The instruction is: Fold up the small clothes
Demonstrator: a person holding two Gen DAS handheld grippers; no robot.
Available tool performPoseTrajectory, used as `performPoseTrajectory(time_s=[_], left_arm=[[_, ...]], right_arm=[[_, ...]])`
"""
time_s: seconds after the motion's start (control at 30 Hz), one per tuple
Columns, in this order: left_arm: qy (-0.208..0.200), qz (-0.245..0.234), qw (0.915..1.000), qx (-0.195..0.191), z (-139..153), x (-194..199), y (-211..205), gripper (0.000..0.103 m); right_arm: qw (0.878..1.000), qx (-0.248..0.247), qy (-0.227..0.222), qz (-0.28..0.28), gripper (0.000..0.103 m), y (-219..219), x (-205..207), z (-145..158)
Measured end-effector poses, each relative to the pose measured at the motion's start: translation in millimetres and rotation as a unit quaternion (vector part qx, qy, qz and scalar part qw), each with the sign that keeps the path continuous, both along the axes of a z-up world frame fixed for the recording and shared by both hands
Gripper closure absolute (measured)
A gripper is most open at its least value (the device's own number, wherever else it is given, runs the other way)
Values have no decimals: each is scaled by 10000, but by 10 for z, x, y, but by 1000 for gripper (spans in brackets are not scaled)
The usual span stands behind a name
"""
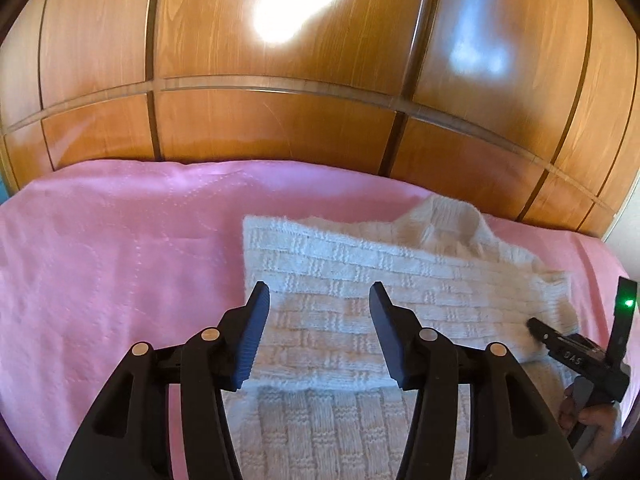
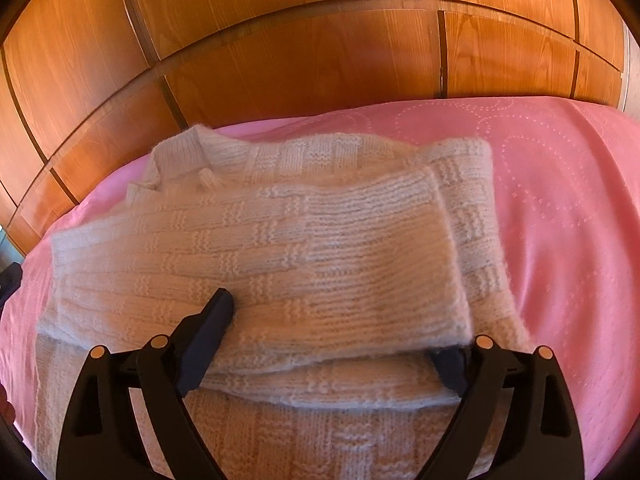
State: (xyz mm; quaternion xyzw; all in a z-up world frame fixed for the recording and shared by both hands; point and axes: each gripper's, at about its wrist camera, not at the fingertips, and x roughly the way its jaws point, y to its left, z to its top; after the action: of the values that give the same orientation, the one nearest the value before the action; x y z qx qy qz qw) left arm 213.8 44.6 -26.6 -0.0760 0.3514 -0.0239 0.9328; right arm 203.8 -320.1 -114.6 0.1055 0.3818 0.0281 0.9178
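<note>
A white knitted sweater (image 1: 360,280) lies partly folded on the pink bedspread (image 1: 100,260). My left gripper (image 1: 318,300) is open and empty, just above the sweater's left part. The right gripper (image 1: 560,340) shows at the sweater's right edge. In the right wrist view the sweater (image 2: 280,240) fills the middle, a folded sleeve layer lying across the body. My right gripper (image 2: 340,332) is open; its left finger (image 2: 208,332) lies on top of the knit and its right finger (image 2: 450,368) is tucked under the folded layer's edge.
A wooden panelled wardrobe (image 1: 280,120) stands right behind the bed, also in the right wrist view (image 2: 280,60). The pink bedspread (image 2: 560,220) stretches to the right of the sweater. A hand (image 1: 592,420) holds the right gripper.
</note>
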Motion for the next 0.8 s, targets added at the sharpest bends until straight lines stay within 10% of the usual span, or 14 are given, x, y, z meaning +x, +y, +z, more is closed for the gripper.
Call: performPoseTrajectory(time_s=[0.5, 0.8], left_arm=[[202, -3, 9997, 109, -101, 119, 136, 51], [828, 17, 9925, -895, -351, 490, 528, 42]], right_arm=[[10000, -4, 2, 1, 11, 17, 2, -1], [10000, -12, -4, -1, 11, 20, 14, -7]])
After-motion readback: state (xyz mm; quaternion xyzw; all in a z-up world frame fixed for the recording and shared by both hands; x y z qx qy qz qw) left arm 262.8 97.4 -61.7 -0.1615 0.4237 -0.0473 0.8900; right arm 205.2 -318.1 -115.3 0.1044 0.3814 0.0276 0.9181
